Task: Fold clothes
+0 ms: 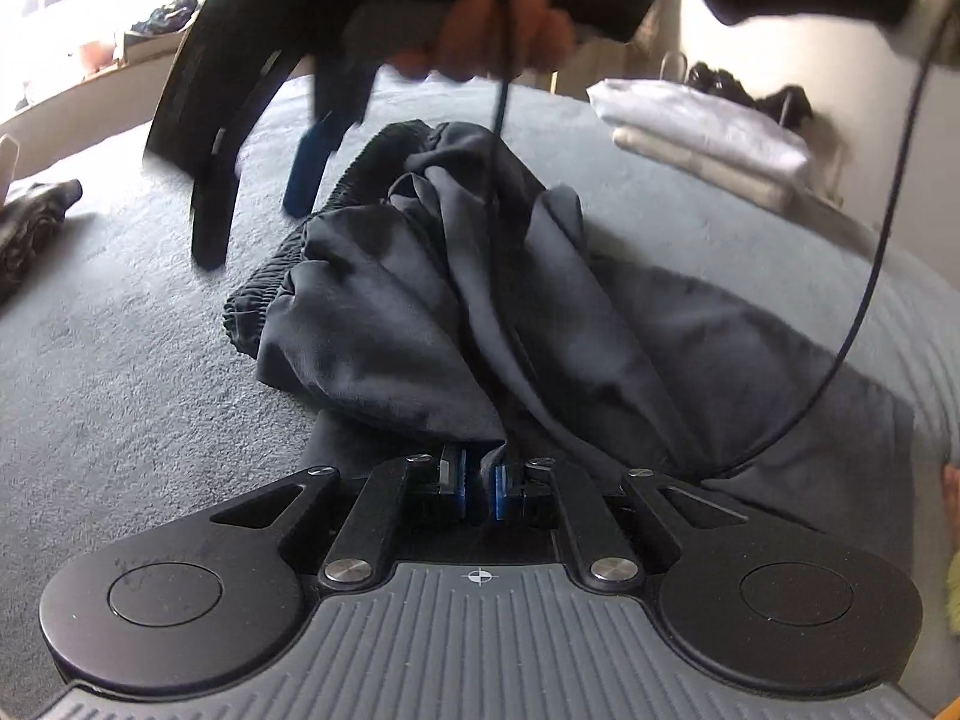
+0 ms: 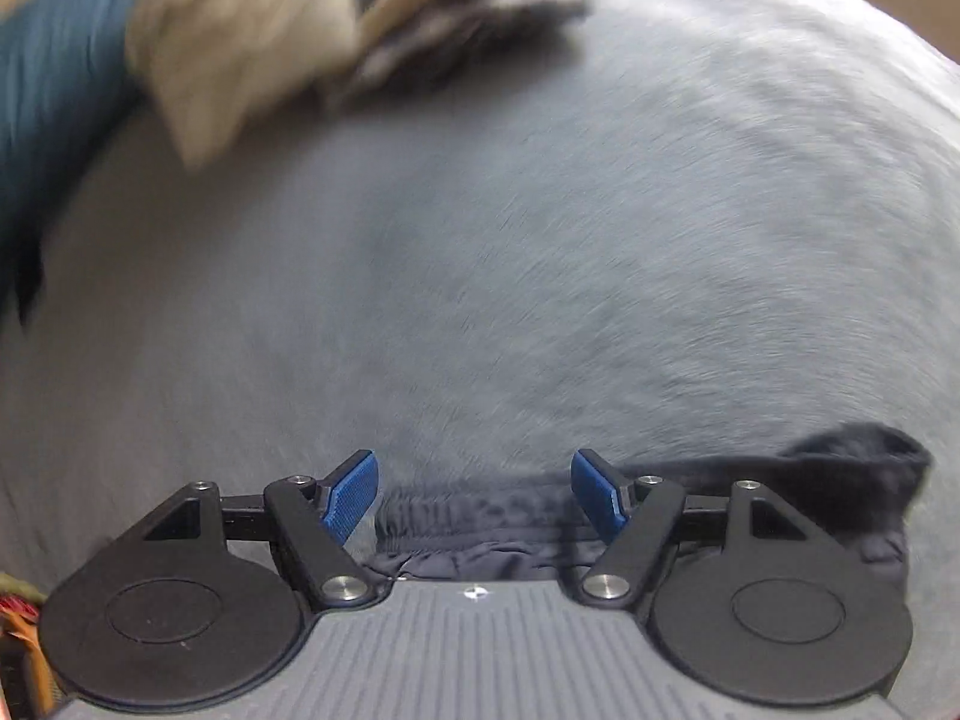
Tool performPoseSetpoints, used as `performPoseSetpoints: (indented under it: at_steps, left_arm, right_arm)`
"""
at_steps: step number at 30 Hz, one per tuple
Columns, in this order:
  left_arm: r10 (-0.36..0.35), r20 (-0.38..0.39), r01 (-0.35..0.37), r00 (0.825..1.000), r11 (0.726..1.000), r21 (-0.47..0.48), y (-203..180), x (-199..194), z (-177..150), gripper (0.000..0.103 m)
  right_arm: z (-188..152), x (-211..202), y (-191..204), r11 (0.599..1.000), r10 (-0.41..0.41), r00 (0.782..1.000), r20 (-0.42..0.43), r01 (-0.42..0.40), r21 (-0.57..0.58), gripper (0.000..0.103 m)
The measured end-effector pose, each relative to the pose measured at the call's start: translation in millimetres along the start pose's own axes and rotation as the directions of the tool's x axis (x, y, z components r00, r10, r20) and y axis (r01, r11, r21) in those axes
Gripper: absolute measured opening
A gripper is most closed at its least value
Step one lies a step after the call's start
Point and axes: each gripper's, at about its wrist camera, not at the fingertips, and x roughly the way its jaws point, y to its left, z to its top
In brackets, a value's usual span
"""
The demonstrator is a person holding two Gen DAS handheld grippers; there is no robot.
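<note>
A dark grey pair of trousers [image 1: 432, 300] is seen lying rumpled on a grey-blue bed cover [image 1: 120, 360], with the gathered waistband [image 1: 282, 276] at the far left and the cloth drawn in a ridge toward the left claw [image 1: 480, 480]. That claw is clenched on a pinch of the dark cloth, which is held between its blue pads [image 1: 462, 477]. The long axis of the garment is thus stretched from the left claw away to the waistband, straight ahead of the left wrist camera.

The right claw [image 2: 474, 495] is released, its blue pads [image 2: 351, 495] spread wide, and it is held low over the waistband [image 2: 456, 516], which lies directly beneath and between the pads, running crosswise to them. In the left view the same claw [image 1: 312, 168] is seen above the far end of the trousers, gripped by a hand [image 1: 492, 42] from above and tilted downward. The right claw is judged the nearer to the waistband, so a closing there would depend on that crosswise edge being caught squarely.

A stack of folded pale clothes [image 1: 702, 132] is set well apart at the far right of the bed.
</note>
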Motion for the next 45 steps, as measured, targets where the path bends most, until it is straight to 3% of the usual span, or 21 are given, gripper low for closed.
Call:
performPoseSetpoints:
  at_steps: [5, 13, 24, 27, 29, 31, 33, 36, 38, 40, 42, 45]
  left_arm:
    - [0.001, 0.003, -0.001, 1.0, 1.0, -0.019, 2, 4, 0, 0.006]
    - [0.023, 0.022, -0.023, 0.999, 1.0, 0.0, -4, 7, -5, 0.007]
    - [0.034, 0.045, -0.034, 0.998, 0.999, 0.004, -8, 8, -12, 0.007]
    - [0.044, 0.051, -0.044, 0.998, 0.999, 0.007, -9, 6, -13, 0.007]
    - [0.05, 0.057, -0.051, 0.997, 0.999, 0.005, -9, 5, -14, 0.007]
    - [0.057, 0.062, -0.057, 0.996, 0.998, -0.005, -8, 3, -14, 0.008]
    - [0.068, 0.075, -0.066, 0.995, 0.997, -0.032, -4, -3, -12, 0.008]
    - [0.084, 0.113, -0.069, 0.99, 0.989, -0.131, 13, -16, -5, 0.008]
    - [0.103, 0.138, -0.069, 0.985, 0.971, -0.231, 34, -24, 1, 0.008]
    - [0.115, 0.154, -0.054, 0.981, 0.934, -0.354, 60, -30, 5, 0.008]
    - [0.12, 0.169, -0.02, 0.978, 0.867, -0.499, 92, -36, 2, 0.008]
    - [0.143, 0.168, 0.006, 0.975, 0.744, -0.668, 134, -35, -10, 0.008]
  right_arm:
    - [-2, 42, 23, 0.986, -0.112, 0.986, -0.125, 0.095, -0.138, 0.075]
    - [0, 11, 32, 0.994, -0.081, 0.993, -0.09, 0.074, -0.077, 0.075]
    - [-24, 31, 52, 0.966, -0.201, 0.971, -0.129, 0.175, -0.191, 0.077]
    - [-28, 23, 49, 0.957, -0.233, 0.968, -0.095, 0.211, -0.199, 0.059]
    - [-30, 15, 43, 0.957, -0.243, 0.967, -0.072, 0.227, -0.182, 0.035]
    - [-30, 4, 34, 0.961, -0.246, 0.968, -0.047, 0.238, -0.141, 0.018]
    - [-30, -13, 27, 0.971, -0.226, 0.974, -0.008, 0.224, -0.083, 0.011]
    - [-23, -41, 34, 0.975, -0.213, 0.972, 0.099, 0.219, -0.047, 0.009]
    - [-12, -58, 42, 0.976, -0.202, 0.962, 0.184, 0.213, -0.043, 0.009]
    - [1, -73, 50, 0.978, -0.183, 0.946, 0.267, 0.202, -0.045, 0.009]
    - [16, -74, 57, 0.982, -0.152, 0.933, 0.327, 0.179, -0.054, 0.009]
    - [27, -55, 53, 0.993, -0.102, 0.938, 0.331, 0.115, -0.02, 0.009]
